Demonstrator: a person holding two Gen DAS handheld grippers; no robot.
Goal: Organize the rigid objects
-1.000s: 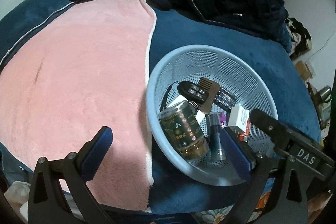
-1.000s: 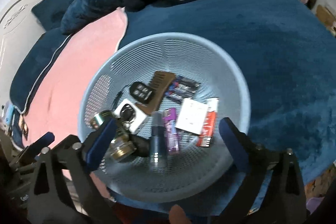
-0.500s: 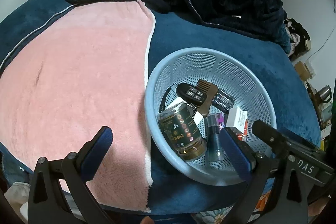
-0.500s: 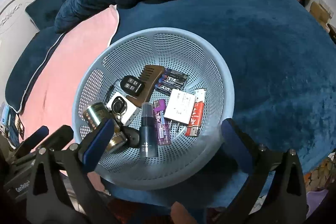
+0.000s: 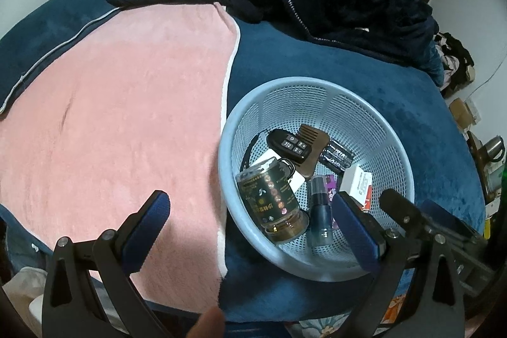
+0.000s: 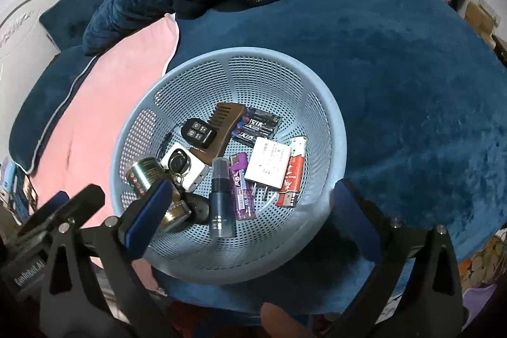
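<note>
- The blue mesh basket (image 6: 320,129) holds a wooden comb (image 6: 223,124), a black remote (image 6: 199,131), batteries (image 6: 258,126), a white charger (image 6: 268,162), 2 lighters and a dark spray bottle (image 6: 221,201).
- A tin can (image 5: 269,198) lies against the basket's left wall.
- The basket sits on a bed with a blue blanket (image 6: 412,84), beside a pink towel (image 5: 120,116).
- The left gripper (image 5: 250,227) and right gripper (image 6: 250,211) hover with fingers spread, empty.

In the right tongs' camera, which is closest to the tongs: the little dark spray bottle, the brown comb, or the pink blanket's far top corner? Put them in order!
1. The dark spray bottle: low in the basket, just ahead of the open right tongs.
2. The brown comb: deeper in the basket, toward the middle.
3. The pink blanket's corner: outside the basket, up and left.
</note>
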